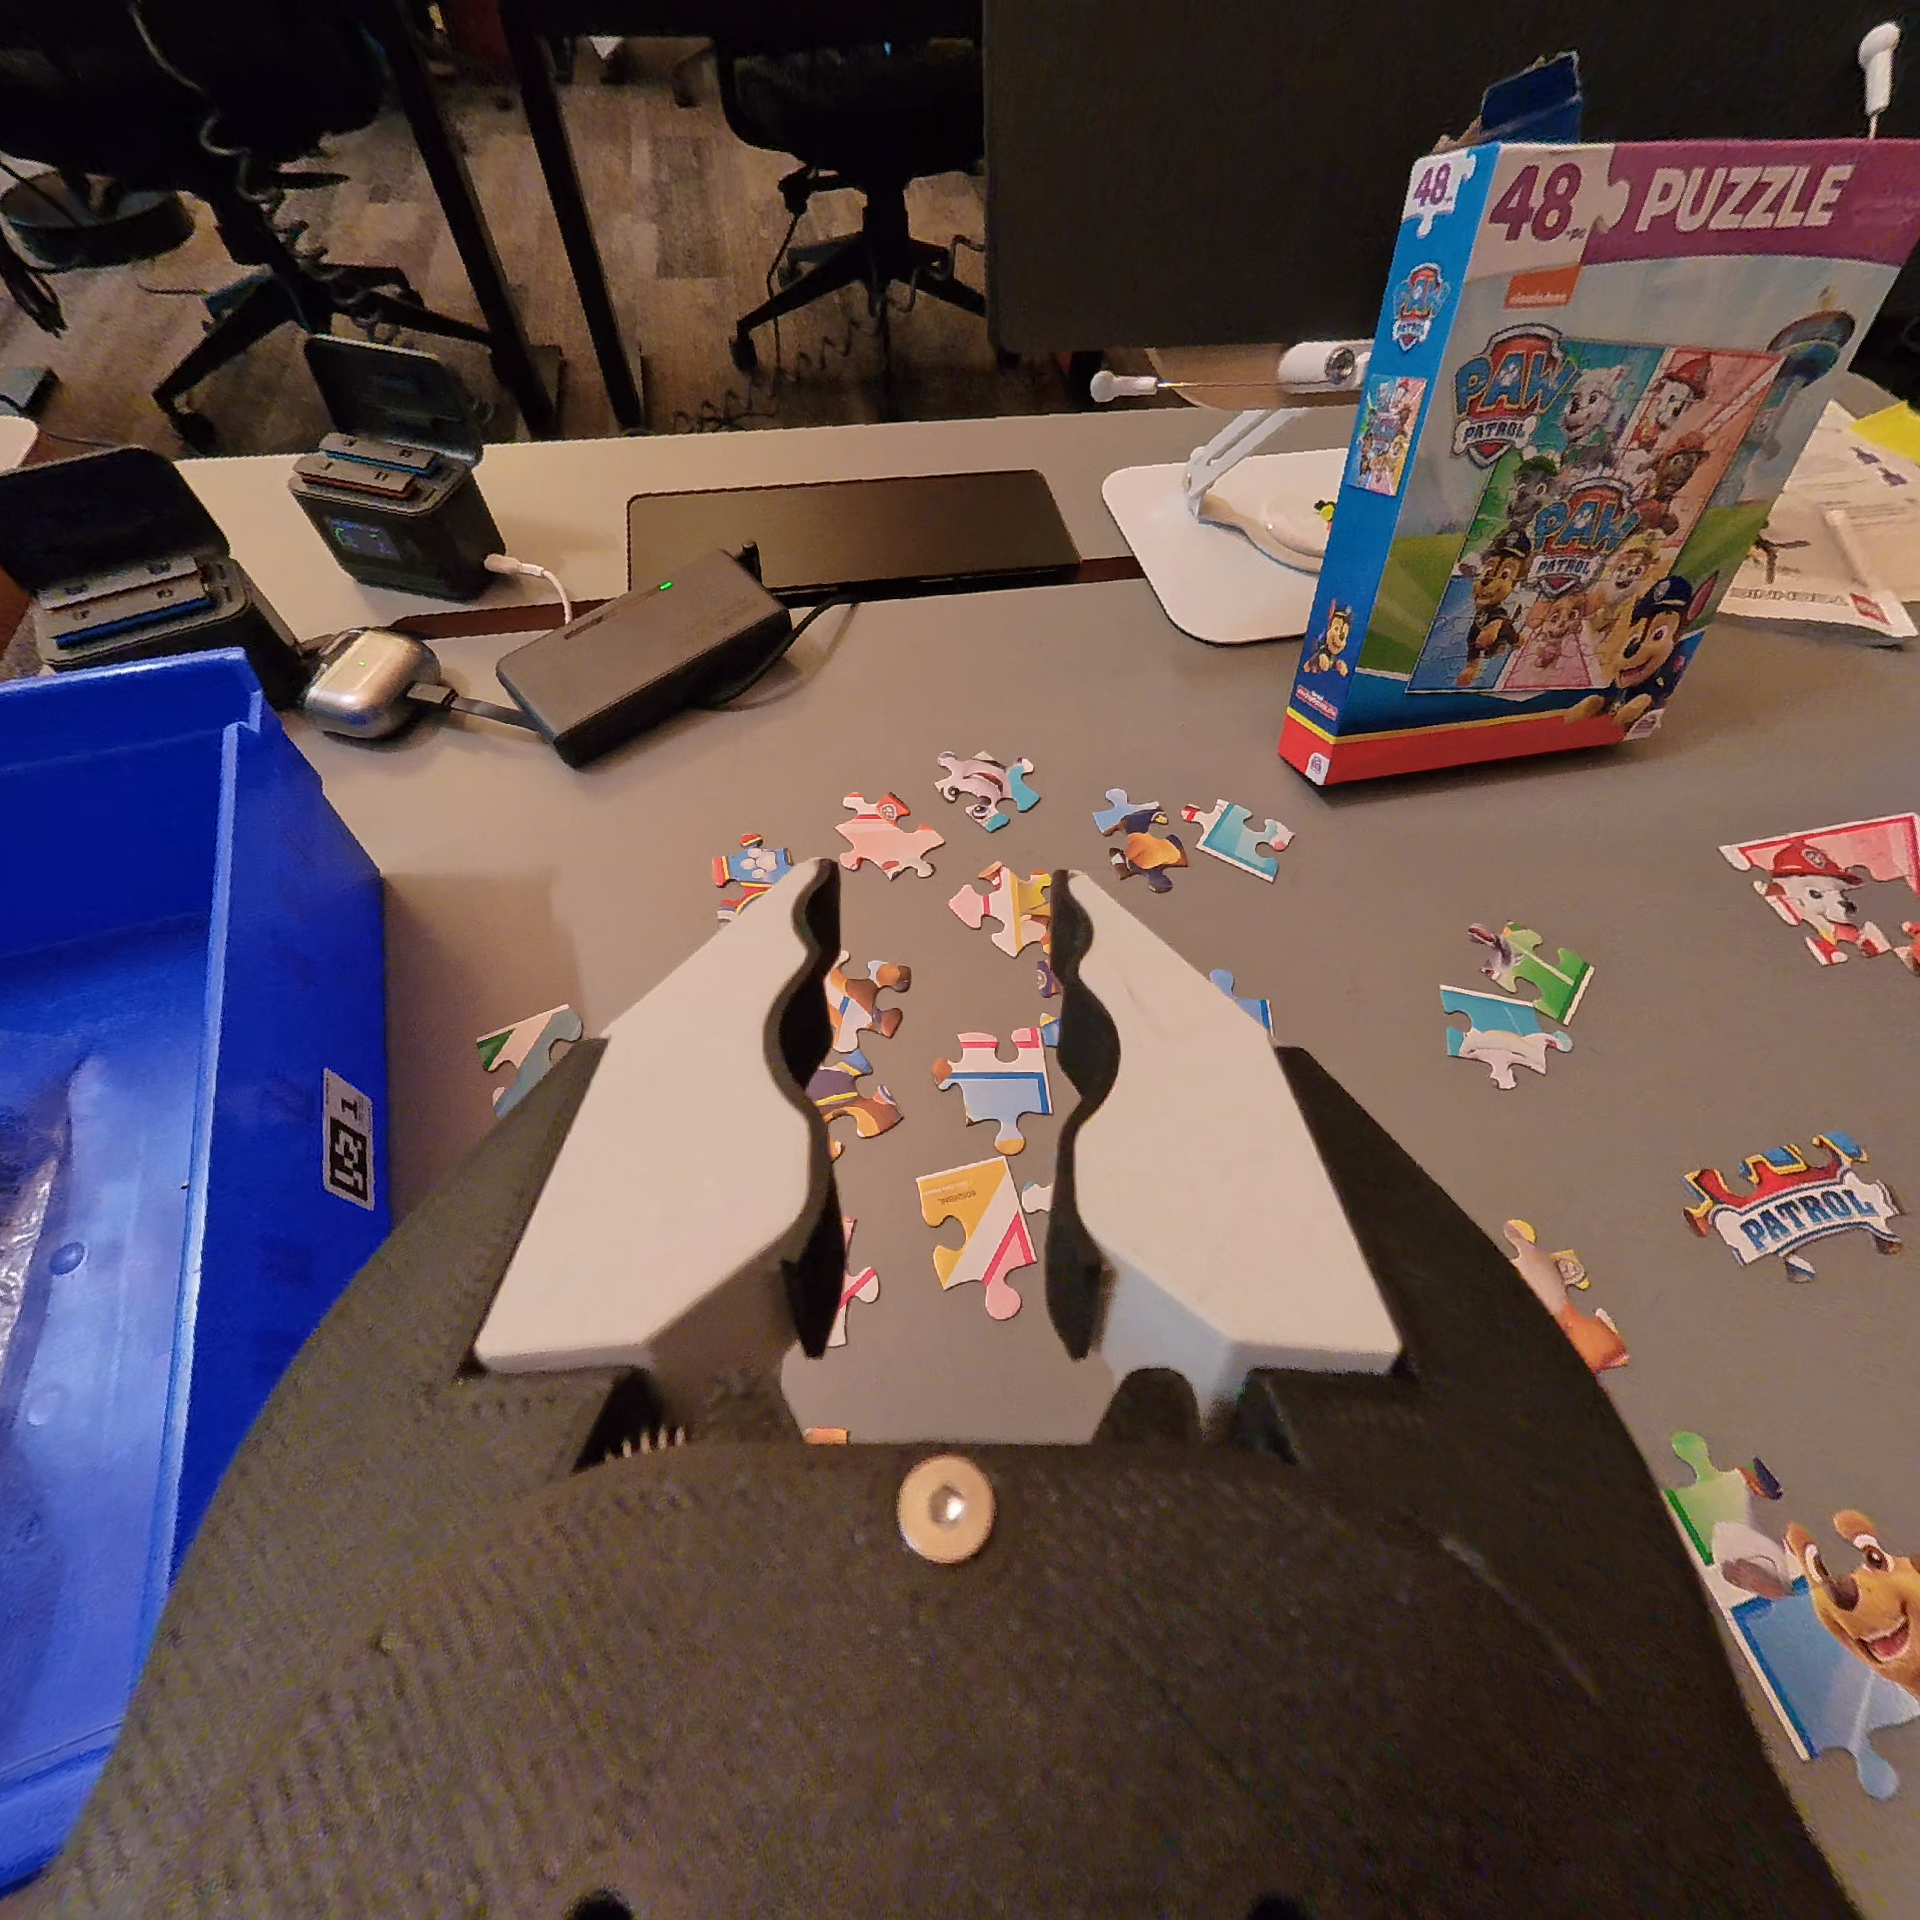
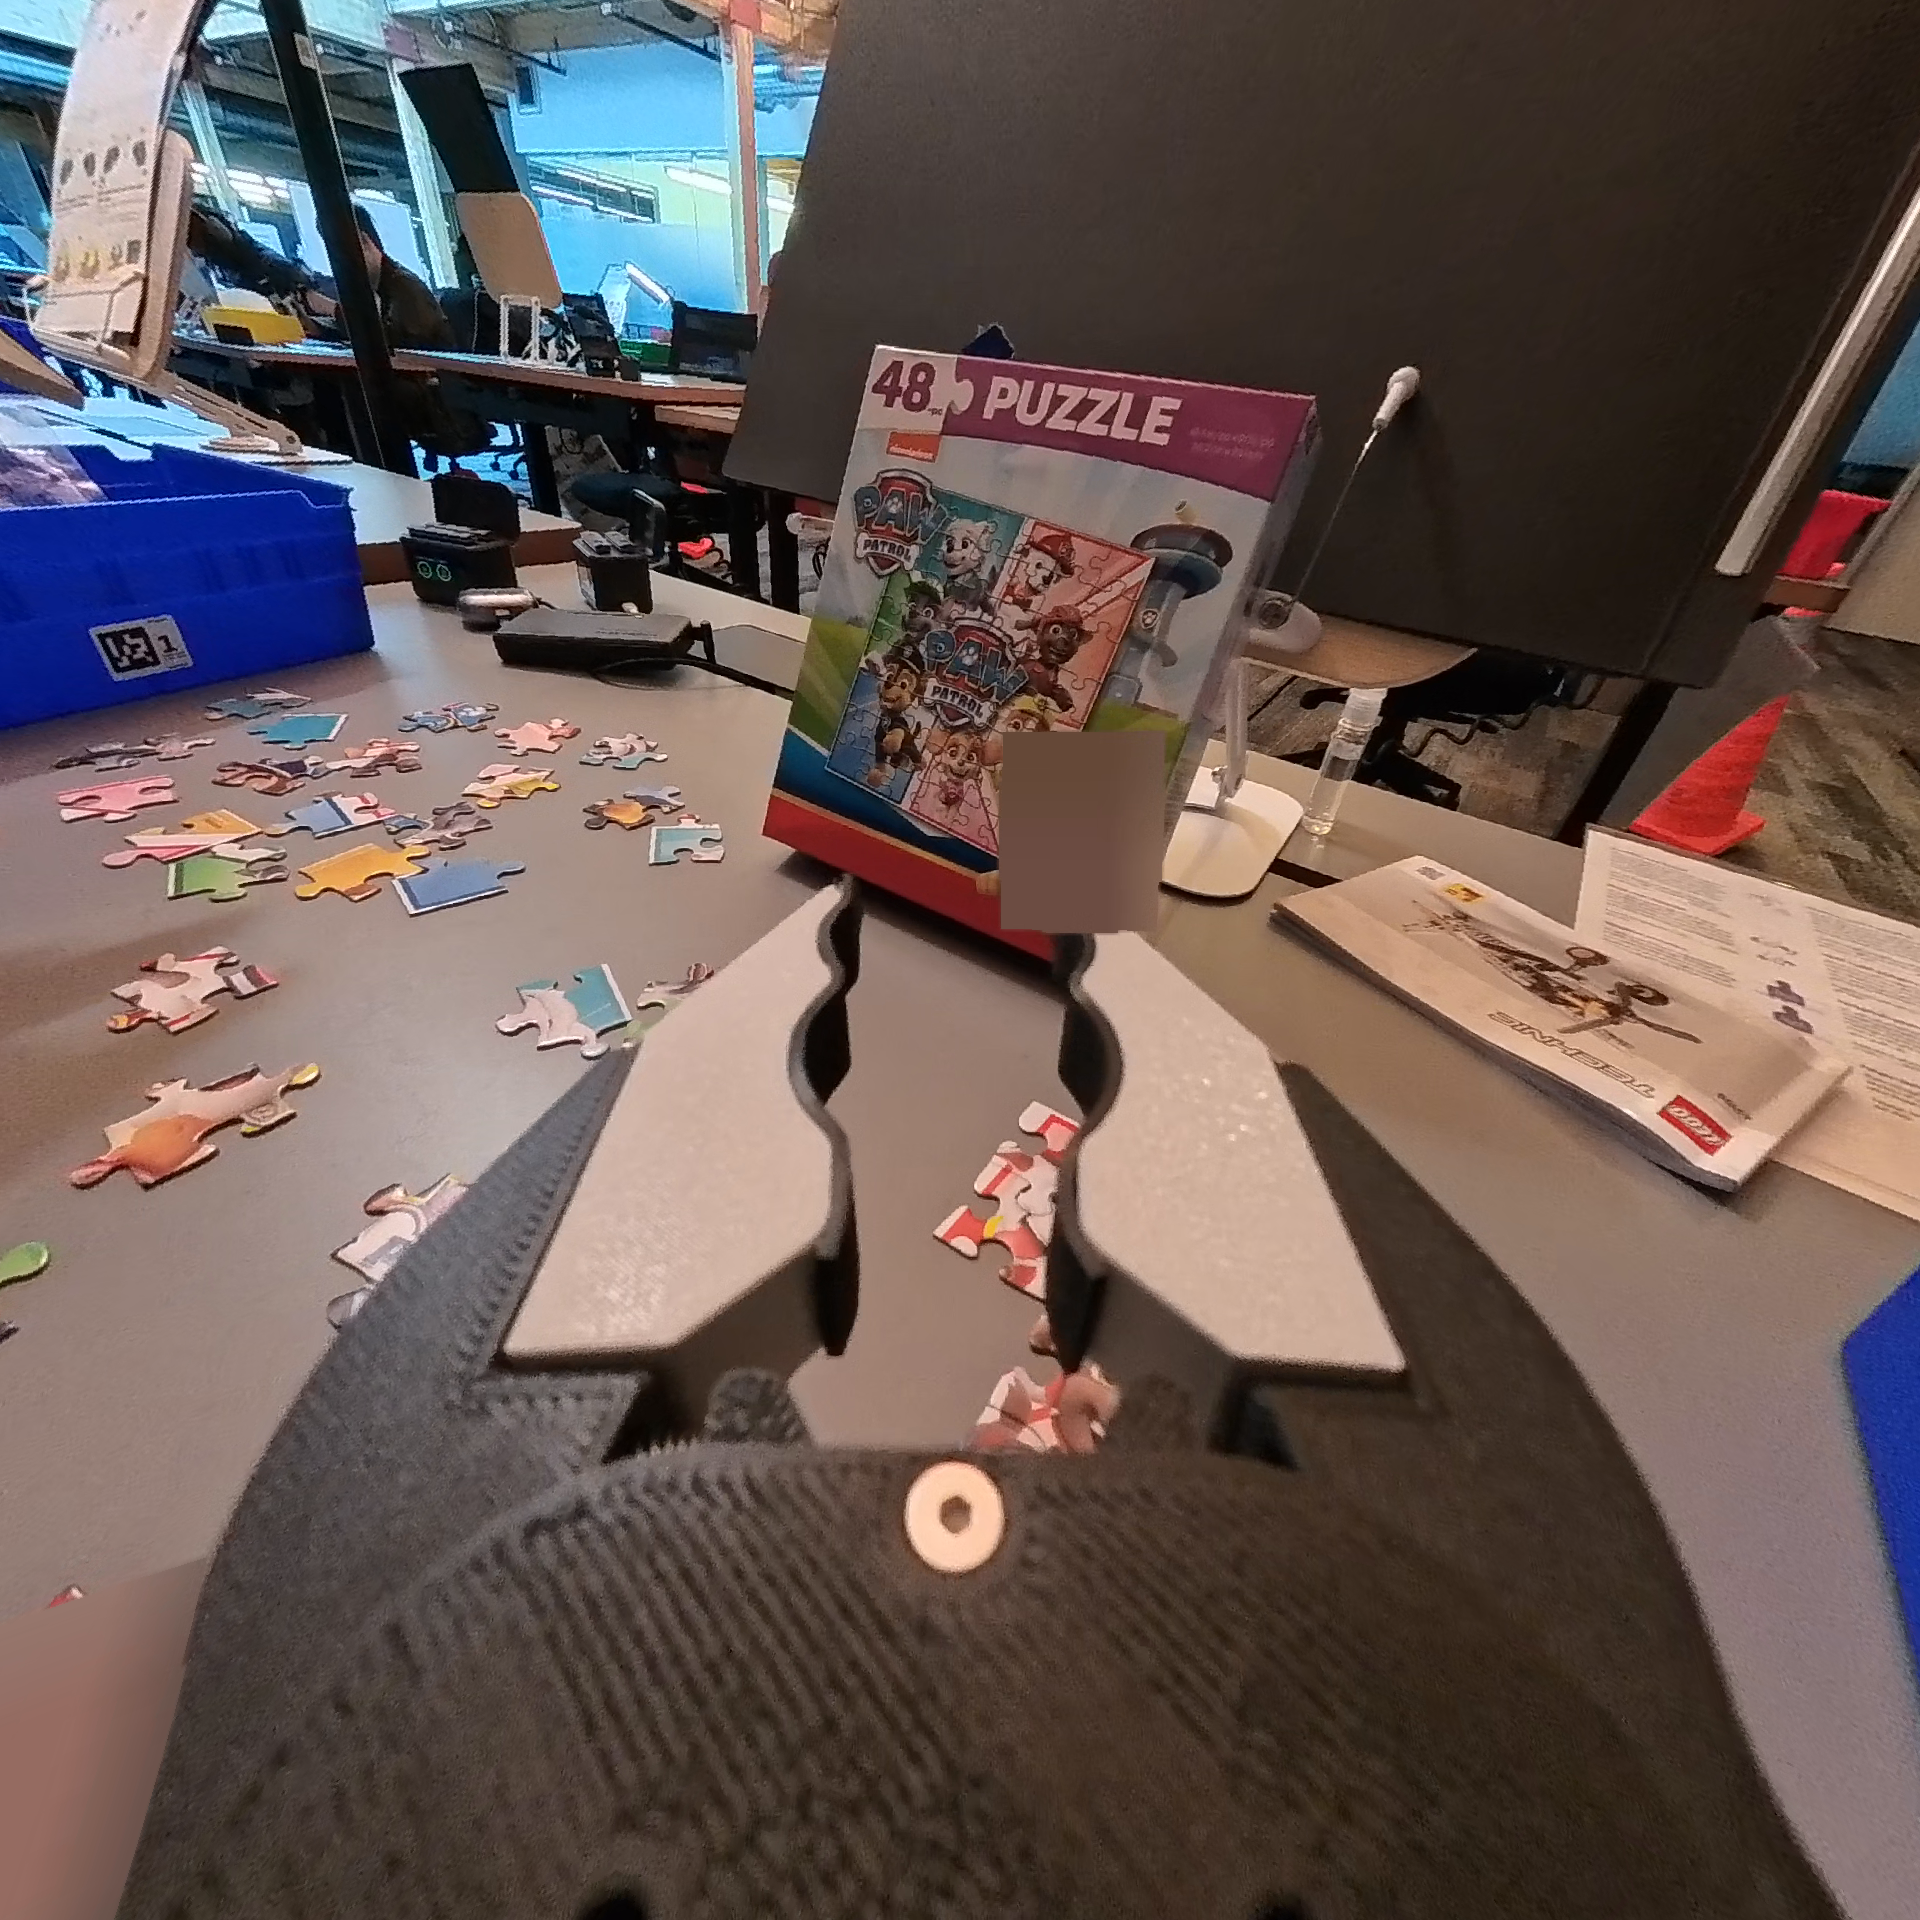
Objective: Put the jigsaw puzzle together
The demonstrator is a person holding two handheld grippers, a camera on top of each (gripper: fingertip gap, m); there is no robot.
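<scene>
My left gripper [image 1: 945, 878] is open with nothing between its pads and hovers over several loose puzzle pieces on the grey table [image 1: 1143, 717]. A pink and yellow piece [image 1: 1003, 904] lies below its right fingertip, and a white and blue piece [image 1: 997, 1075] shows between the fingers. My right gripper [image 2: 956, 920] is open with nothing in its grasp. It points at the upright puzzle box [image 2: 1039, 623], which also shows in the left wrist view [image 1: 1600, 468]. A red and white joined cluster of pieces [image 2: 1013, 1195] lies on the table below the right gripper's right finger.
A blue bin [image 1: 156, 935] stands at the left. A dark power brick [image 1: 644, 649], chargers and cables sit behind the pieces. A white monitor stand [image 1: 1195, 540] is behind the box. A booklet [image 2: 1558, 997] and papers lie at the right. More pieces [image 2: 343, 831] are spread to the left. One gripper's finger ends stand about 40 cm off the other's. To the dark power brick [image 1: 644, 649]: left tips about 30 cm, right tips about 55 cm.
</scene>
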